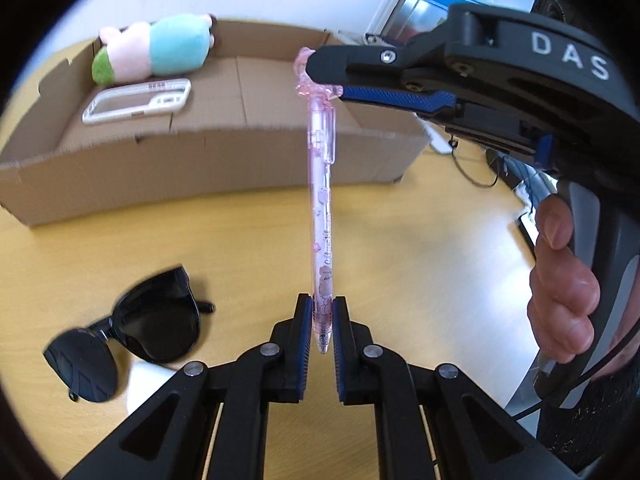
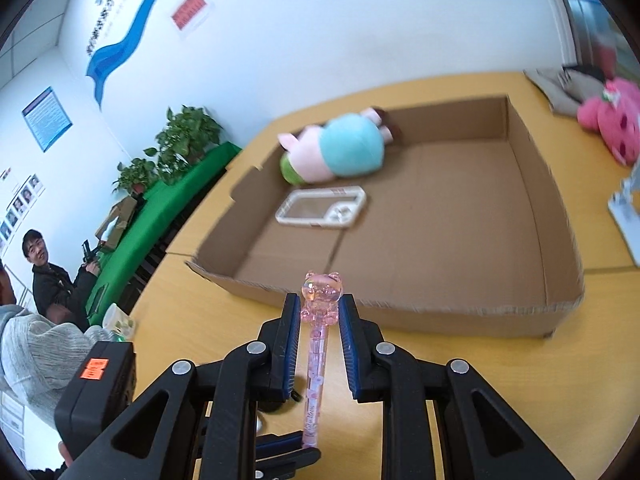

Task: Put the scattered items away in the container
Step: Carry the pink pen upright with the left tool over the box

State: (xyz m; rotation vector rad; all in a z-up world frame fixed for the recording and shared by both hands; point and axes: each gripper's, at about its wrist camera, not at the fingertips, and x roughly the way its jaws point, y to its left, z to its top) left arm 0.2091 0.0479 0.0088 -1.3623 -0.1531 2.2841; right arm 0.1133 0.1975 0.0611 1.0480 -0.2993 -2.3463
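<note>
A clear pink pen point(image 1: 320, 208) with a bear-shaped top hangs above the yellow table, held at both ends. My left gripper point(image 1: 322, 320) is shut on its tip end. My right gripper point(image 2: 320, 312) is shut on the bear top point(image 2: 322, 294), and in the left wrist view the right gripper point(image 1: 328, 80) reaches in from the right. The left gripper point(image 2: 308, 450) shows at the bottom of the right wrist view. Beyond the pen stands the open cardboard box point(image 1: 200, 168) point(image 2: 440, 316), which holds a plush toy point(image 1: 160, 50) point(image 2: 340, 152) and a phone case point(image 1: 138, 100) point(image 2: 322, 206). Black sunglasses point(image 1: 128, 332) lie on the table at the left.
A hand point(image 1: 560, 280) grips the right gripper's handle. A pink plush point(image 2: 612, 120) and a white object point(image 2: 624, 208) lie on the table right of the box. A seated person point(image 2: 44, 276) and a green-covered table with plants point(image 2: 176, 184) are off to the left.
</note>
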